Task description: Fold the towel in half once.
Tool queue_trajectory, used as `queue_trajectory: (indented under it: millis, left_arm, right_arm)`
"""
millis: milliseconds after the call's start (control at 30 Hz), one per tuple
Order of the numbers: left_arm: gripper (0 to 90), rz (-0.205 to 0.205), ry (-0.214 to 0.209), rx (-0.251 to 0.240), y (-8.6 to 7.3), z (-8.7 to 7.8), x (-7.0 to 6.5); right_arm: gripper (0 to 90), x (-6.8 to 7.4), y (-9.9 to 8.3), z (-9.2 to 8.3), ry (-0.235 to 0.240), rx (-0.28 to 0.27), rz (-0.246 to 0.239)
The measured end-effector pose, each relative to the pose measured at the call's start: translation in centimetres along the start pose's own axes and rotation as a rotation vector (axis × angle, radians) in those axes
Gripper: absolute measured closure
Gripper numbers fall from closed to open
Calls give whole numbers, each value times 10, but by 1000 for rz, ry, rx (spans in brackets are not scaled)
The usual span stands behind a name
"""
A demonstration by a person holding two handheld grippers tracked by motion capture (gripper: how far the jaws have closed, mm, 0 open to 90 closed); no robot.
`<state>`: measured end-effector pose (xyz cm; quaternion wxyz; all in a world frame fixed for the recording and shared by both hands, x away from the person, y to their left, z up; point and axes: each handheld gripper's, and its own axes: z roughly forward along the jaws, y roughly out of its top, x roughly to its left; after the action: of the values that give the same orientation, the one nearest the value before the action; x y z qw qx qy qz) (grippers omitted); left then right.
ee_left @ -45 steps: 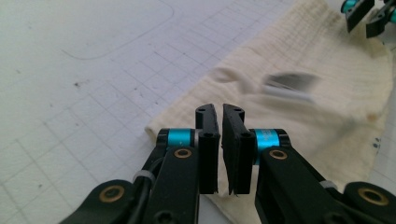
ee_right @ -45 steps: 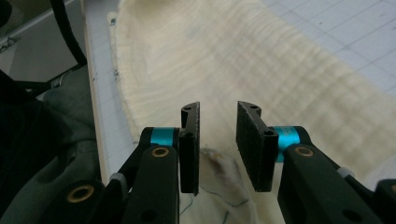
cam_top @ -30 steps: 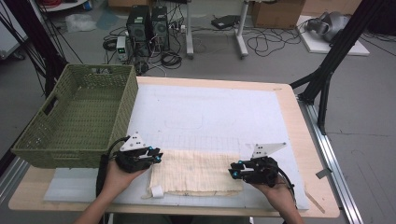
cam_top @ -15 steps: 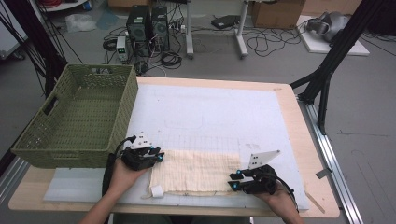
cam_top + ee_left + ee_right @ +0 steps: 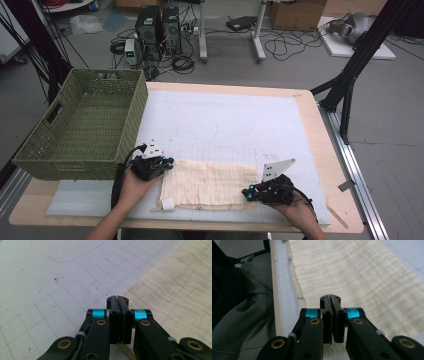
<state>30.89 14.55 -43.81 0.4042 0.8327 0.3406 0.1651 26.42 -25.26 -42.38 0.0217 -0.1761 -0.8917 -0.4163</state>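
Now your left tongs (image 5: 167, 162) and right tongs (image 5: 246, 194) have just closed, each pinching the cream cloth (image 5: 210, 184) at opposite corners.

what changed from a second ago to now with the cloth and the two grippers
Both grippers have just closed: the left gripper at the cloth's far left corner, the right gripper at its near right corner; whether they pinch fabric is unclear. The cloth and the basket stayed put.
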Motion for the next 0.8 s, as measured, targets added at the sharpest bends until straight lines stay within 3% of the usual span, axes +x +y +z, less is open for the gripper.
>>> queue_trajectory:
  millis: [200, 400, 500, 633, 800]
  left_arm:
    - [881, -10, 5, -11, 0, -1, 0]
    - [880, -19, 10, -8, 0, 1, 3]
    - [869, -27, 15, -19, 0, 0, 3]
    - [791, -47, 22, -81, 1, -6, 6]
    - [686, -62, 29, -74, 0, -4, 9]
  right_arm:
    - [891, 7, 6, -6, 5, -27, -15]
    - [890, 9, -6, 7, 31, 30, 1]
    - [822, 8, -10, 11, 30, 43, 16]
    - [765, 6, -1, 1, -12, -35, 6]
    - [678, -11, 10, -13, -130, -104, 44]
